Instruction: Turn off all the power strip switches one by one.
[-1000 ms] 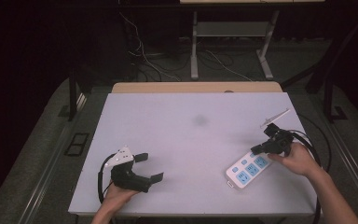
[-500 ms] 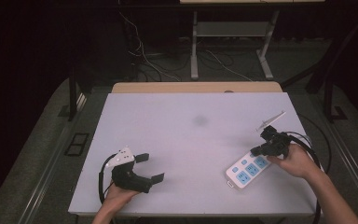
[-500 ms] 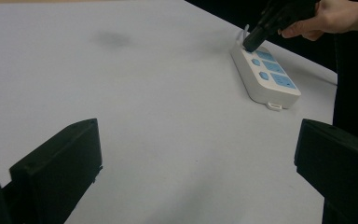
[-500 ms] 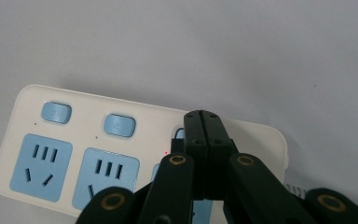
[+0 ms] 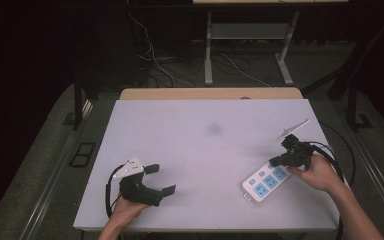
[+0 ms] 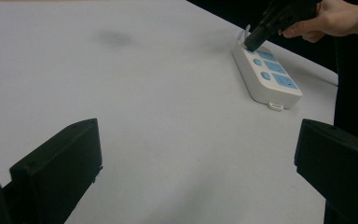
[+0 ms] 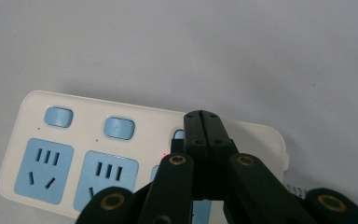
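The white plastic power strip with light-blue sockets and blue push-buttons lies flat near the right front part of the pale grey table top, set at a slant to the table's edges. The right gripper comes down on the strip's far end; in the right gripper view its two black jaws are pressed together with nothing between them, and their joined tip sits at the third blue button, where a small red light glows just beside it. Whether the tip actually touches the button cannot be told. The person's right hand holds that gripper, its black cable looping off to the right side of the table.

A thin white stick-like piece lies just beyond the right gripper, near the table's right edge.

Well apart, near the left front corner, the left gripper rests on the table in the person's left hand, its jaws spread wide and empty, pointing across the surface toward the strip.
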A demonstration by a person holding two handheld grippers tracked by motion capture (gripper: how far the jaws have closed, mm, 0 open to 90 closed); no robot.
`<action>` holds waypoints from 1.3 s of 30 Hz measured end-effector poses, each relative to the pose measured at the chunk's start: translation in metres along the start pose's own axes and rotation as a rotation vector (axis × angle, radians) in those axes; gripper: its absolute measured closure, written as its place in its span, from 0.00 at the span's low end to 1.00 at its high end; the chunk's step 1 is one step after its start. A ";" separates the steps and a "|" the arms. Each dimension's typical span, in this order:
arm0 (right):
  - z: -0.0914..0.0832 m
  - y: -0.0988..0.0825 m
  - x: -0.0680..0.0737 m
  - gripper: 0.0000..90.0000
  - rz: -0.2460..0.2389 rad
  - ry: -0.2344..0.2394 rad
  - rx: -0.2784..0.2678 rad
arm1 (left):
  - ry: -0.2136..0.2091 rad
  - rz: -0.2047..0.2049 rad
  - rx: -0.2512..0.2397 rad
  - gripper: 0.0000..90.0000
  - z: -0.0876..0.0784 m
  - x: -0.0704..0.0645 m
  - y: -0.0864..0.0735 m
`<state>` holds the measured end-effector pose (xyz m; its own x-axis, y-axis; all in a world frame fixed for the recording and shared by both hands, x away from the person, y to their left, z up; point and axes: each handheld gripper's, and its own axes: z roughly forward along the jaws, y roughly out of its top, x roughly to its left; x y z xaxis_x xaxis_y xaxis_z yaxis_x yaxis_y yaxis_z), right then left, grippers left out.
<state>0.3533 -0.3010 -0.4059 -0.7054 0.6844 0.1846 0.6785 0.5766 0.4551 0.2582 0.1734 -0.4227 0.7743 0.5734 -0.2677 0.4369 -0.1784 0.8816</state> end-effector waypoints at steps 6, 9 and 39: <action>-0.006 -0.002 -0.005 1.00 0.017 0.008 -0.029 | -0.001 0.001 -0.002 0.00 -0.001 0.001 0.000; -0.007 -0.005 -0.007 1.00 0.023 0.009 -0.045 | 0.000 -0.001 -0.004 0.00 -0.001 0.001 0.000; -0.052 -0.049 0.020 0.12 0.235 -0.005 -0.447 | 0.002 -0.004 -0.023 0.00 -0.003 0.000 0.001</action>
<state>0.2954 -0.3381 -0.3793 -0.5424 0.7755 0.3232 0.6638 0.1598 0.7307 0.2568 0.1757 -0.4205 0.7717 0.5755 -0.2708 0.4297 -0.1578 0.8891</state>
